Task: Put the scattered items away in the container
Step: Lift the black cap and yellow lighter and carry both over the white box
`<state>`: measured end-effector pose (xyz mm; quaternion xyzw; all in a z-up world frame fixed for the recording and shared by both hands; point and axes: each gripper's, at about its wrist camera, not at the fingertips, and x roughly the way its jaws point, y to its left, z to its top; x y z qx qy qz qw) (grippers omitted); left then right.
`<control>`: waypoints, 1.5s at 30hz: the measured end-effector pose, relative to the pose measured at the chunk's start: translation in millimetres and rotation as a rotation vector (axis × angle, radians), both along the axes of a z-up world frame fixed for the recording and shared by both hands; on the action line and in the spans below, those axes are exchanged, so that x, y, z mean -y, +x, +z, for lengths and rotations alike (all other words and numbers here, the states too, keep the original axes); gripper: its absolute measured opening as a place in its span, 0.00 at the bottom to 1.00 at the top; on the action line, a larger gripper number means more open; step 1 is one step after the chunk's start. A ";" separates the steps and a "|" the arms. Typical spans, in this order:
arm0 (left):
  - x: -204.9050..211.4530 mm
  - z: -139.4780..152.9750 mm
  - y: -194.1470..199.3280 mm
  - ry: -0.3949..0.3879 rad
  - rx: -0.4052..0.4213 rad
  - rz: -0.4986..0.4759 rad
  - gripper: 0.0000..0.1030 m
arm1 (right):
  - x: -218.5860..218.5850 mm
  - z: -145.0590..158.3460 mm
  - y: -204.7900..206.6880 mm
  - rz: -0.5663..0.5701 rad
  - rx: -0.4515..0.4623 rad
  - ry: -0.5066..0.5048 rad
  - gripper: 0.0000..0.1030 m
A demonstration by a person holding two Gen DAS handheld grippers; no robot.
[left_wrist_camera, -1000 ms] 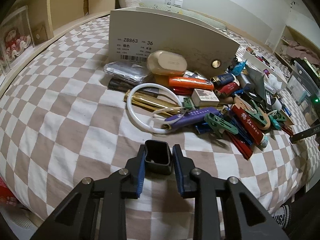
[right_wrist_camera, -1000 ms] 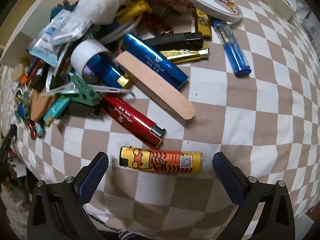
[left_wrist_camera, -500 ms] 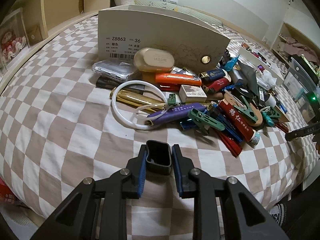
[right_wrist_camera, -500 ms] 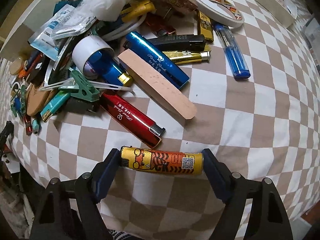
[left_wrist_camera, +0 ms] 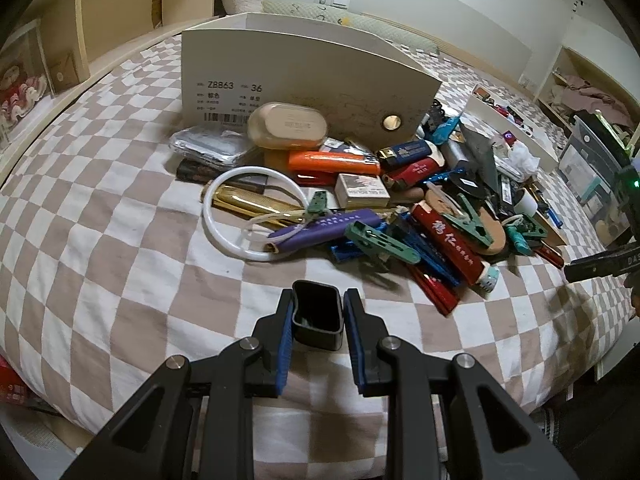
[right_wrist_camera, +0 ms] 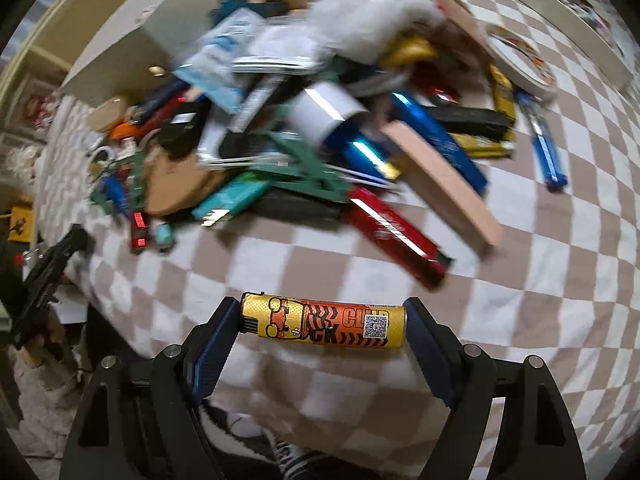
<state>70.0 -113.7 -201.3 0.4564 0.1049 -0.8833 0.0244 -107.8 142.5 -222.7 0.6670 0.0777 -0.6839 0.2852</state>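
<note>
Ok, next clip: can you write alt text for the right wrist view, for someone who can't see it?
The right gripper clamps a yellow-and-orange lighter end to end between its blue-padded fingers, above a brown-and-white checkered bedspread. Beyond it lies a blurred pile of lighters, clips and tape rolls, beside a white cardboard box.

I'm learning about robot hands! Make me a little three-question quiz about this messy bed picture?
1. True or false: the right gripper is shut on the yellow-orange lighter.
2. What does the left gripper hold? A) white ring B) small black case C) green clip
3. Fill in: the big number printed on the white box label is ___.

Key: 1 true; 2 B; 3 36.
</note>
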 end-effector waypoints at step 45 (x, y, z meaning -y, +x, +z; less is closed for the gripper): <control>23.3 155.4 -100.2 0.045 -0.293 -0.081 0.24 | 100.0 177.7 -26.6 0.055 -0.053 -0.409 0.80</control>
